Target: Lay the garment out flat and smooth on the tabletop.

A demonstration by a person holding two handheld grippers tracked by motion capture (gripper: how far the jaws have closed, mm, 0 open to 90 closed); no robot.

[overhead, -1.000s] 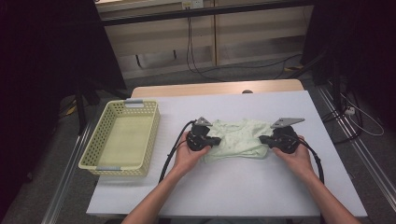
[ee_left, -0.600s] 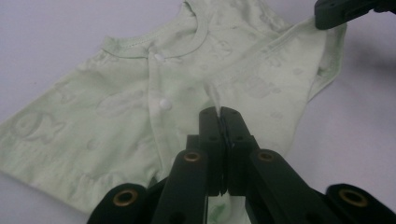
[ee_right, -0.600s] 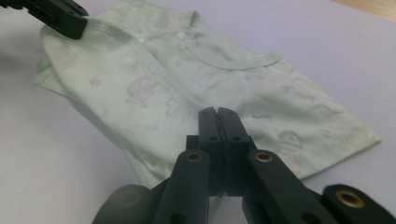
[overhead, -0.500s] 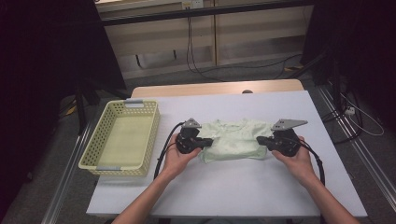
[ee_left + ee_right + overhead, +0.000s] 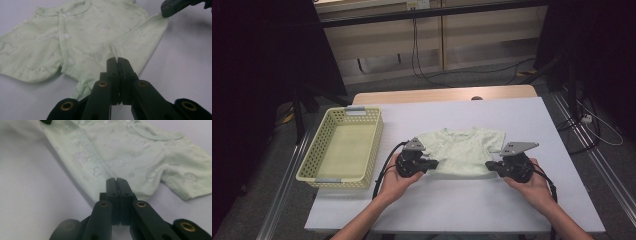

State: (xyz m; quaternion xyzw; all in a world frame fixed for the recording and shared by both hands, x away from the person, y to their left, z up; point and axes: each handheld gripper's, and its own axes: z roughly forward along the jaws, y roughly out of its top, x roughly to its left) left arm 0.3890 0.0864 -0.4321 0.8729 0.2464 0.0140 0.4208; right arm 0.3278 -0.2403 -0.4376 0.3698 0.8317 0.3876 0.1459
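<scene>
Counter: white rectangular counter (image 5: 472, 205) with a pale wooden strip along its far edge; I see all the work resting on it in the high view.
Basket: pale yellow perforated plastic basket (image 5: 319, 147) on the counter's left part, well apart from the garment.
Garment: small light-green baby shirt with a faint print and white snap buttons (image 5: 462, 150), lying flat near the middle of the counter, neckline toward the far edge, short sleeves spread to each side.
Hem: the shirt's near edge runs between my two grippers and looks folded or lifted slightly along that line; in the left gripper view the cloth rises in a small pinch at the tips.
Left gripper: black hand-held left gripper (image 5: 430, 164), held in the left hand at the shirt's near left corner; in the left gripper view (image 5: 117, 60) its fingers (image 5: 112, 67) are pressed together and clamp the hem.
Right gripper: black hand-held right gripper (image 5: 490, 167), held in the right hand at the shirt's near right corner; in the right gripper view (image 5: 116, 180) its fingers (image 5: 123, 187) are closed tight on the hem's edge.
</scene>
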